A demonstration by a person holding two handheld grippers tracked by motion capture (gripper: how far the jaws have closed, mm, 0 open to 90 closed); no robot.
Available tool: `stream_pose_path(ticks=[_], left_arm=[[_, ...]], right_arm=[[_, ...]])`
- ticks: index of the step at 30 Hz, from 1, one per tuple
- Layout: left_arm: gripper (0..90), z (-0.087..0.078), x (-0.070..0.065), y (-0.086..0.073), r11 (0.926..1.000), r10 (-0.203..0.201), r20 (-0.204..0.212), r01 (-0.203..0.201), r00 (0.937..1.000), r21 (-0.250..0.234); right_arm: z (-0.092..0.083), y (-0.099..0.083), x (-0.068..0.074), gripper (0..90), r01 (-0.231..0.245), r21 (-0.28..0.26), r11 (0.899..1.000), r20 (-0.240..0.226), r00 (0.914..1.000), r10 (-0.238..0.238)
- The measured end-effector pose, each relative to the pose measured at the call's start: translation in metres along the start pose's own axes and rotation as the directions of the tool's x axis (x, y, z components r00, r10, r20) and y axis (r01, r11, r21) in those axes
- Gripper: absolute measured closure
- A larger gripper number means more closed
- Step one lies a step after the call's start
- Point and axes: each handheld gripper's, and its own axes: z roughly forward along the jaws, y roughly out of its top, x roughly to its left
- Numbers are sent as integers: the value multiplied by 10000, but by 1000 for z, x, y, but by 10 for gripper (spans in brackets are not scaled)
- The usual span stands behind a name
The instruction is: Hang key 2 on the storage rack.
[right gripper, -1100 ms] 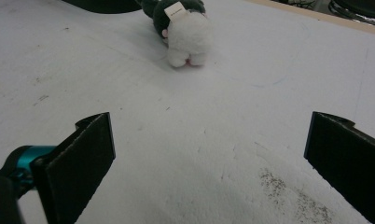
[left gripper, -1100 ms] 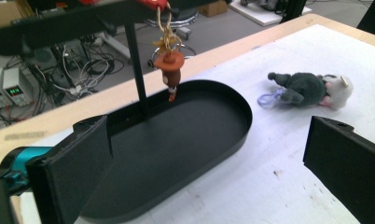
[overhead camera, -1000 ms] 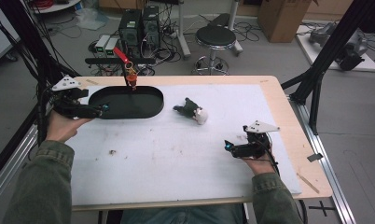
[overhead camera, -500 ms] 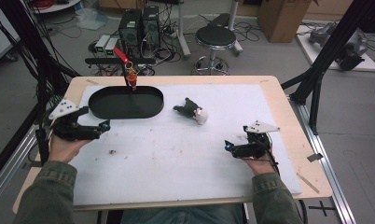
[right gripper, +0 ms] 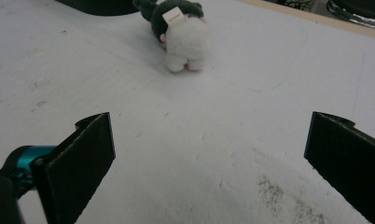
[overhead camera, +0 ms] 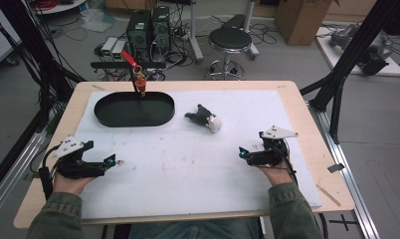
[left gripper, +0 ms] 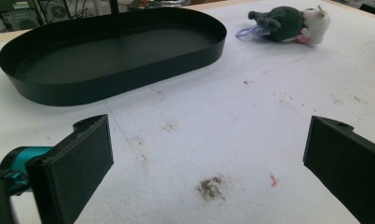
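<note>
A: Left gripper (overhead camera: 113,162): jaws spread wide, nothing between them. The left gripper view shows bare white table cover (left gripper: 251,121) under the gap, with a brown smudge (left gripper: 211,187) and a small red fleck (left gripper: 272,178) there.

B: Right gripper (overhead camera: 243,153)?

A: Also wide open, empty. The right gripper view shows its two black jaws at the frame edges, with white cover between and a faint grey scuff (right gripper: 288,196) near the lower right.

B: Hand poses?

A: High view: left hand (overhead camera: 71,177) low at the near left of the table, gripper level, pointing right. Right hand (overhead camera: 277,169) at the near right, gripper level, pointing left. Both forearms enter from the bottom edge in green sleeves.

B: The plush toy?

A: The plush toy (overhead camera: 204,117) lies on its side on the cover, mid-table toward the far side, well apart from both grippers. Dark green body, white end. Just to its left sits the black oval tray (overhead camera: 133,110), not touching it. In the right gripper view the toy is straight ahead, white end nearest, with a small label on it.

B: Anything unclear?

A: The label's print is too small to read. The toy's upper part is cut off by the top edge in the right gripper view. Whether either gripper rests on the cover or hovers, I cannot tell.
</note>
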Motion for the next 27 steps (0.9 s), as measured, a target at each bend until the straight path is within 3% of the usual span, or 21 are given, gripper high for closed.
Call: stream_pose_path(ticks=[3,7,10,14,17,27], left_arm=[[18,-3,1,-3,10000,-11,-17,11,10000,6],[18,-6,3,-13,9998,-112,-138,114,9998,162],[18,-9,4,-13,9997,-226,-254,226,9994,-33],[18,-10,2,-11,9994,-259,-120,256,9996,-227],[18,-8,0,-11,9998,-152,4,152,9999,-83],[18,-8,2,-11,9996,-267,52,267,9996,32]], right_arm=[[0,5,-1,8,100,-128,9999,70,9999,-99],[5,13,-2,8,200,69,9998,101,9997,-201],[15,22,-2,8,321,301,9990,64,9995,-323],[25,28,-3,8,209,585,9981,-258,9995,-194],[36,38,-5,8,52,937,9956,-545,9985,0],[56,65,3,8,490,1338,9898,-792,9961,-386]])
